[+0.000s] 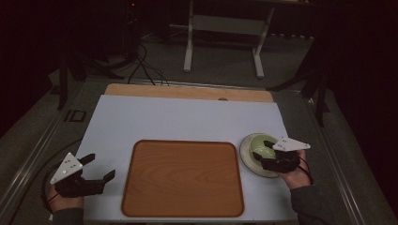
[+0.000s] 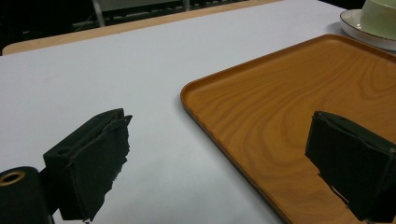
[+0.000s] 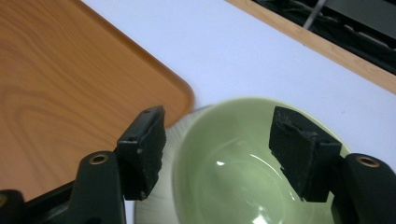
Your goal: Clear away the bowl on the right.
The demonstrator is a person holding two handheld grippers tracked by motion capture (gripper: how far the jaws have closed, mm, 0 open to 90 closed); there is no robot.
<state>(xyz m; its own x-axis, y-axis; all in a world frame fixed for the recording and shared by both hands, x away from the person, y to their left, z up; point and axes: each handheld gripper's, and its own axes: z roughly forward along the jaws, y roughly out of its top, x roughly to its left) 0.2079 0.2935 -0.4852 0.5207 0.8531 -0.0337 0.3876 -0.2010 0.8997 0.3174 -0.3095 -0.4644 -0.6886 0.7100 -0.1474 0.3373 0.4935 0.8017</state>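
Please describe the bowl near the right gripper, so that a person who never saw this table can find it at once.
Start at the big wooden tray on the white table top. Just right of it lies a white saucer, and the bowl stands on it under the open right gripper. It is the only pale green thing there.

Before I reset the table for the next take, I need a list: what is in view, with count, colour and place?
Tray: one, brown wood, table centre, nothing on it.
Cup: one, pale green, on the saucer, right of the tray.
Saucer: one, white, under the cup.
Table: one, white top, wooden far edge.
Stand: one, white, on the floor beyond the table.
Left tool: black, open, left of the tray.
Right tool: black, open over the cup.
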